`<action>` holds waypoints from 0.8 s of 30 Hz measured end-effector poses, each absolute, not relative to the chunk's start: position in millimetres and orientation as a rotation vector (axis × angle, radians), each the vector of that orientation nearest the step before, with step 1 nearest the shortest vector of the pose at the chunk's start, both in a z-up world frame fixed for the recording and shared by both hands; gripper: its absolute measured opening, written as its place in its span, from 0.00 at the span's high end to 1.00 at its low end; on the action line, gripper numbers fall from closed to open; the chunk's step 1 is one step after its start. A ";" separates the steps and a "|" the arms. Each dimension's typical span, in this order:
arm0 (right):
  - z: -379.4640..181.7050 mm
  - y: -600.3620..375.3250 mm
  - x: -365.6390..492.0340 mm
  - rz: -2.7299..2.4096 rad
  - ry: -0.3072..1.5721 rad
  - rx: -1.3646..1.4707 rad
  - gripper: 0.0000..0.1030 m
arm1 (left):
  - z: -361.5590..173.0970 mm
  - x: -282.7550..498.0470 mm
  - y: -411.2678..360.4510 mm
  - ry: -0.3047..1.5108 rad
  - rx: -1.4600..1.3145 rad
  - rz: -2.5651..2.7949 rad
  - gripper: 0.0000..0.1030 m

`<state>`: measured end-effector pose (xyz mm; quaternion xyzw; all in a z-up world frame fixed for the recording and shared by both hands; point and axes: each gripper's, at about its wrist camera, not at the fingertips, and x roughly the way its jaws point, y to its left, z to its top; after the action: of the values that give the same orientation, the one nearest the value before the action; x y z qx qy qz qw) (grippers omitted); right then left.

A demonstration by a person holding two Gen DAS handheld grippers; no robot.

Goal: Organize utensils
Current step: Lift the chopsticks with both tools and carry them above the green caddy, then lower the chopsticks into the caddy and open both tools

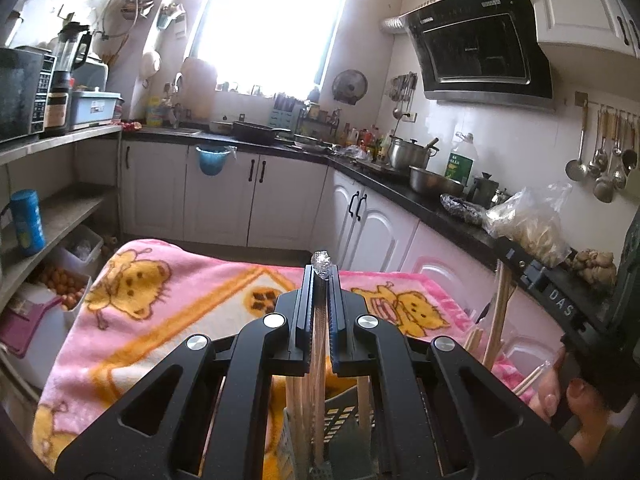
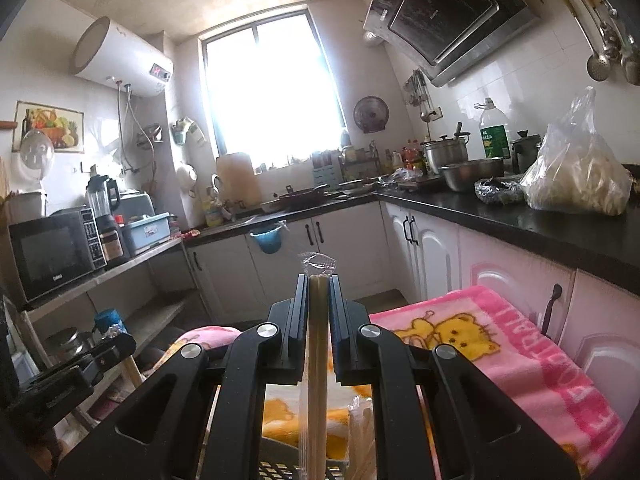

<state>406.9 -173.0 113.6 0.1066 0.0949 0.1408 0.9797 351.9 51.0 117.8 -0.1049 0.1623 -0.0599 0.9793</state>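
My left gripper (image 1: 321,276) is shut on a thin utensil whose crinkled clear wrapper tip (image 1: 322,263) sticks out past the fingers. Below it stands a dark perforated holder (image 1: 344,416) with wooden chopsticks (image 1: 298,408) upright in it. In the right wrist view, my right gripper (image 2: 319,280) is shut on a pair of chopsticks in a clear sleeve (image 2: 318,332), above the same holder (image 2: 276,470). The left wrist view shows that pair of chopsticks (image 1: 502,308) hanging at the right, beside a person's hand (image 1: 560,396).
A pink bear-print blanket (image 1: 160,320) covers the table under both grippers. A black countertop (image 2: 520,216) on the right carries a plastic bag of food (image 2: 576,172), pots and bottles. White cabinets (image 1: 224,196) lie ahead. A shelf with a microwave (image 2: 52,252) stands left.
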 end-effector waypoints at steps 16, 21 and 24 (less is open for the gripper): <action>85.9 -162.8 402.6 0.354 0.199 0.206 0.90 | 87.1 359.4 40.3 0.373 -0.197 -0.127 0.99; 116.0 -164.2 394.8 0.362 0.092 0.225 0.90 | 85.9 358.1 40.3 0.374 -0.196 -0.125 0.98; 124.7 -160.8 398.1 0.352 0.054 0.223 0.90 | 85.2 357.2 39.7 0.375 -0.192 -0.127 0.98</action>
<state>398.1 -160.8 124.7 0.1108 0.0267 0.1745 0.9780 357.2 39.7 85.2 -0.0953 0.1862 -0.0630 0.9758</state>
